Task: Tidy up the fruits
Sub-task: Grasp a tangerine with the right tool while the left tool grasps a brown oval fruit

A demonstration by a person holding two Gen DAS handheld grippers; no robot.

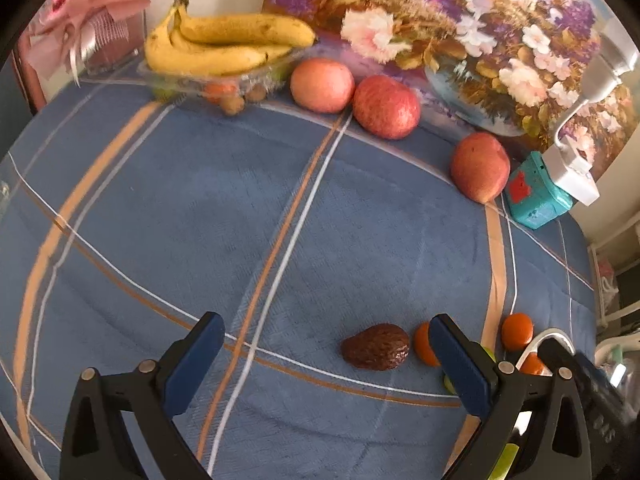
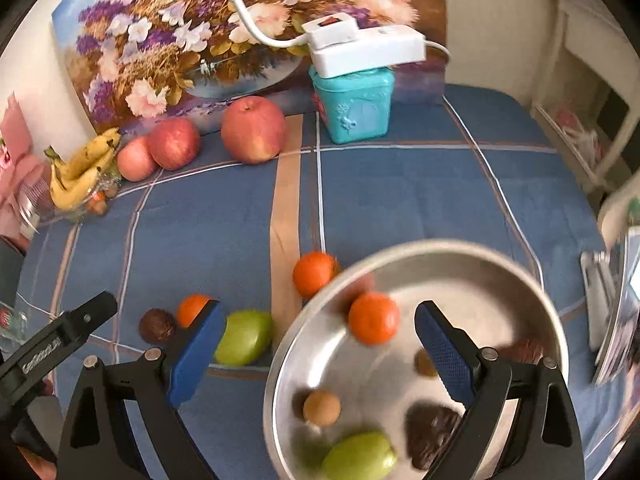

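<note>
My left gripper [image 1: 326, 334] is open and empty, low over the blue cloth; a dark avocado [image 1: 376, 347] lies between its fingers, nearer the right one, with tangerines [image 1: 517, 331] just beyond. My right gripper [image 2: 320, 326] is open above a metal bowl [image 2: 532, 280]. A tangerine [image 2: 373, 318] is between its fingers, blurred, over the bowl. The bowl holds a green mango [image 2: 360, 458], a dark avocado [image 2: 430, 434] and a small brown fruit [image 2: 322, 407]. On the cloth lie a green mango [image 2: 244, 337], two tangerines [image 2: 314, 273] and a dark avocado [image 2: 157, 325].
Three red apples [image 1: 386, 107] line the back by a flower painting [image 1: 440, 20]. Bananas [image 1: 224, 44] rest on a clear tray [image 1: 224, 80] of small fruit, back left. A teal box [image 2: 354, 102] carries a white power strip [image 2: 368, 46]. Magazines [image 2: 616, 304] lie at the right.
</note>
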